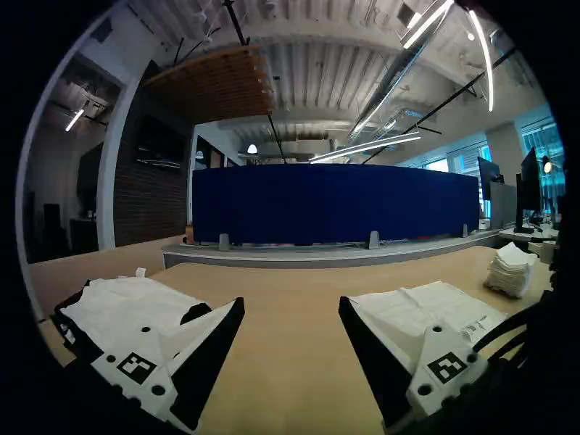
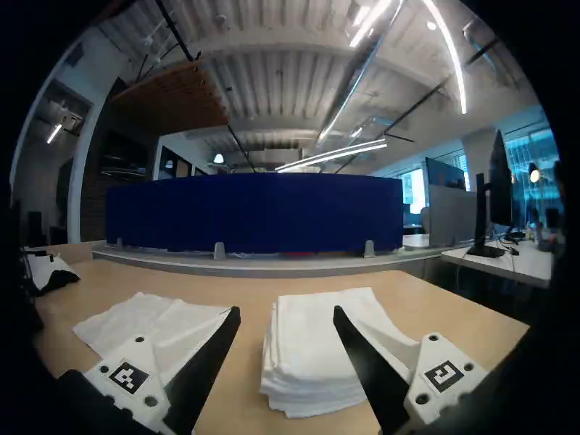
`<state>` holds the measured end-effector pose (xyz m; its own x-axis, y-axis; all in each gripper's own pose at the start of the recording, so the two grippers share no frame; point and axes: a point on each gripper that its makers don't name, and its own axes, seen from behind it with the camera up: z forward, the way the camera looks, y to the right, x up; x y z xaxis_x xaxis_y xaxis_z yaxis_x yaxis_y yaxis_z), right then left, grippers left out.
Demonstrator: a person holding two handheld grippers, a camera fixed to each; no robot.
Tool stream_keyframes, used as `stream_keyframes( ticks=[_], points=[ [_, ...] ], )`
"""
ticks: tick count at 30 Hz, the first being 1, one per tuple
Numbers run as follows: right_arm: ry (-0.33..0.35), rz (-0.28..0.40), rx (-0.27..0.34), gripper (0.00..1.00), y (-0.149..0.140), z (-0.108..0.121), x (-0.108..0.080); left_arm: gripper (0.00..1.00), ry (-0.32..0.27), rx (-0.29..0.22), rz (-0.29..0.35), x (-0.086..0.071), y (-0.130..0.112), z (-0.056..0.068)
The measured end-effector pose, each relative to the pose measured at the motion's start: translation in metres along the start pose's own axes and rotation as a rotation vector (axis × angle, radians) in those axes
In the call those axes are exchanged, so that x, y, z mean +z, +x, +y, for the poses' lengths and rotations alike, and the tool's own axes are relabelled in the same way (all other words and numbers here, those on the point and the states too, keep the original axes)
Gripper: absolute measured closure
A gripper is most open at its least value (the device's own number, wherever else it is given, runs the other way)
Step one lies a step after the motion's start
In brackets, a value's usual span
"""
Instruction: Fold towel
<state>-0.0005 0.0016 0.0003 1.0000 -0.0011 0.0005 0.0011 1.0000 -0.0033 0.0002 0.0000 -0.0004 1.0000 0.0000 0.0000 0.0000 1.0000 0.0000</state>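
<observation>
dim interior, bright ceiling strip lights, window glare, fisheye-curved edges, sharp focus

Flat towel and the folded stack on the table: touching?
Apart. The right gripper view shows a strip of bare table between the flat towel and the folded stack.

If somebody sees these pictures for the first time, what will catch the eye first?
Probably the stack of folded white towels, on the wooden table straight ahead of the right gripper, whose jaws stand open. Next, one loose towel lying flat left of the stack, and the long blue partition behind the table.
</observation>
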Motion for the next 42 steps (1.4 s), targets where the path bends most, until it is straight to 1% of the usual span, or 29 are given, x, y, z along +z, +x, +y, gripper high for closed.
stream_keyframes(
  ticks=[8,11,14,17,20,23,25,29,32,35,38,41,42],
  points=[
    [-0.012,-0.001,0.001,0.0,0.002,0.002,0.0,0.03,0.0,0.0,0.0,-0.002,-0.001,0.001],
    [-0.006,0.0,0.002,0.0,0.002,-0.001,-0.001,0.03,0.003,0.0,0.001,-0.002,-0.001,0.0],
    [-0.005,0.003,0.0,0.0,0.002,0.0,-0.001,0.03,0.016,0.003,0.001,-0.002,-0.001,-0.005],
    [-0.015,-0.004,0.001,0.0,0.002,0.003,-0.001,0.03,0.021,0.012,0.005,-0.002,0.001,-0.004],
    [-0.033,-0.013,0.0,0.0,0.01,0.008,-0.003,0.03,0.008,0.026,0.025,-0.003,0.018,0.003],
    [-0.034,-0.003,-0.005,0.0,0.027,0.009,-0.005,0.03,-0.01,0.006,0.042,-0.001,0.041,0.006],
    [-0.031,-0.005,0.002,0.0,0.04,0.007,-0.006,0.03,-0.01,-0.012,0.045,0.002,0.059,0.005],
    [-0.024,-0.005,0.016,0.0,0.074,0.003,-0.008,0.03,-0.025,-0.043,0.055,0.005,0.099,0.005],
    [-0.018,-0.001,0.02,0.0,0.102,-0.003,-0.009,0.03,-0.032,-0.044,0.063,0.007,0.127,0.005],
    [-0.014,0.0,0.018,0.0,0.128,-0.005,-0.011,0.03,-0.035,-0.022,0.068,0.009,0.155,0.006],
    [-0.013,0.002,0.013,0.0,0.149,-0.008,-0.012,0.03,-0.046,-0.011,0.077,0.009,0.182,0.01],
    [-0.008,0.005,0.012,0.0,0.167,-0.011,-0.011,0.03,-0.059,-0.018,0.081,0.009,0.2,0.013],
    [-0.006,0.0,0.012,0.0,0.17,-0.012,-0.01,0.03,-0.06,-0.018,0.071,0.01,0.201,0.013]
  ],
)
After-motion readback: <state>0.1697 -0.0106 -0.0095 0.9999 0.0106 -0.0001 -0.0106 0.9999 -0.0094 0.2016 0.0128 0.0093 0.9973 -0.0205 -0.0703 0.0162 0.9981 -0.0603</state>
